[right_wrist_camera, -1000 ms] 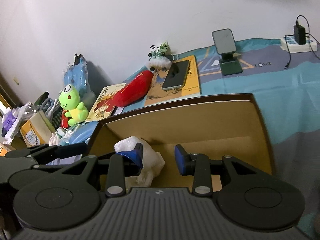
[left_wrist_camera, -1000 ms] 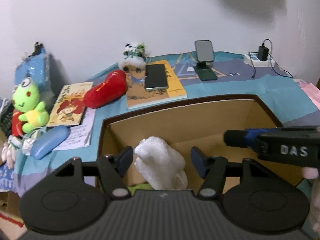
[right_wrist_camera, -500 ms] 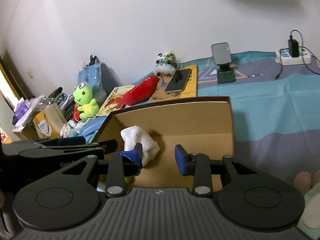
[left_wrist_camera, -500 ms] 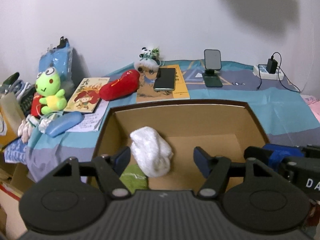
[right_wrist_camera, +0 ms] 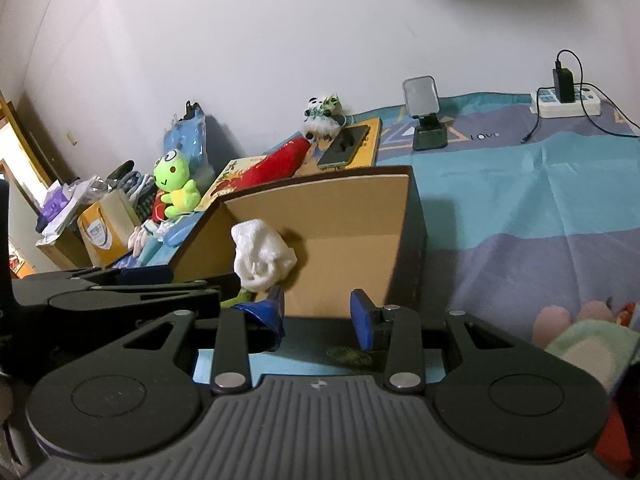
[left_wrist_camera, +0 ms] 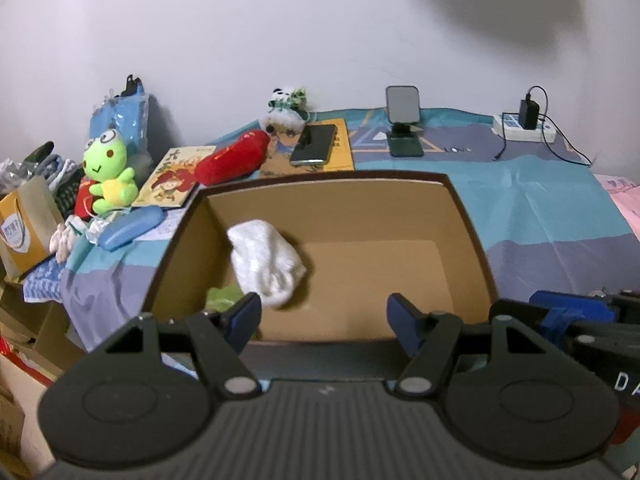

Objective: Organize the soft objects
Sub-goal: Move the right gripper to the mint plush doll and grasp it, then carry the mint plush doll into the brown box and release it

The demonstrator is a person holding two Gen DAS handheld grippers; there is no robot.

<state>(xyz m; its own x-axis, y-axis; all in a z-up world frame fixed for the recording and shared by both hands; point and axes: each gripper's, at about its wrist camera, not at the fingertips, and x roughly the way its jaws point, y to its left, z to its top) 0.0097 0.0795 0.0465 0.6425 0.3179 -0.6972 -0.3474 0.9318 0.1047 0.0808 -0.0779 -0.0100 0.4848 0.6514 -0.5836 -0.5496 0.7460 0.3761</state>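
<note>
At 12 o'clock of both tools, open brown cardboard box (left_wrist_camera: 460, 208) sits on the teal-and-purple patterned cloth (left_wrist_camera: 540, 208) covering the worktop. Inside the box, crumpled white fuzzy sock (left_wrist_camera: 266, 260) leans against the left wall; a bit of green soft item (left_wrist_camera: 220, 296) shows under it at the box's 7 o'clock corner.

Left tool (left_wrist_camera: 324, 316): blue-padded fingers spread wide, nothing between them, hovering at the box's near edge. Right tool (right_wrist_camera: 318, 312): fingers apart, holding nothing, also at the near edge; in the right wrist view the white sock (right_wrist_camera: 262, 258) sits just above its left finger, whether touching I cannot tell.

At 10 o'clock of the box: green frog plush (left_wrist_camera: 108, 172), red elongated plush (left_wrist_camera: 232, 162), blue glasses case (left_wrist_camera: 130, 227), illustrated children's book (left_wrist_camera: 176, 182). At 11–12 o'clock near the wall: small panda plush (left_wrist_camera: 286, 110), dark smartphone (left_wrist_camera: 314, 144) lying on an orange book (left_wrist_camera: 340, 148). At 1 o'clock: green phone stand (left_wrist_camera: 404, 128). At 2 o'clock: white power strip (left_wrist_camera: 524, 128) with black charger plugged in.

In the right wrist view at 4 o'clock, pale green cloth item (right_wrist_camera: 588, 352), blurred.
</note>
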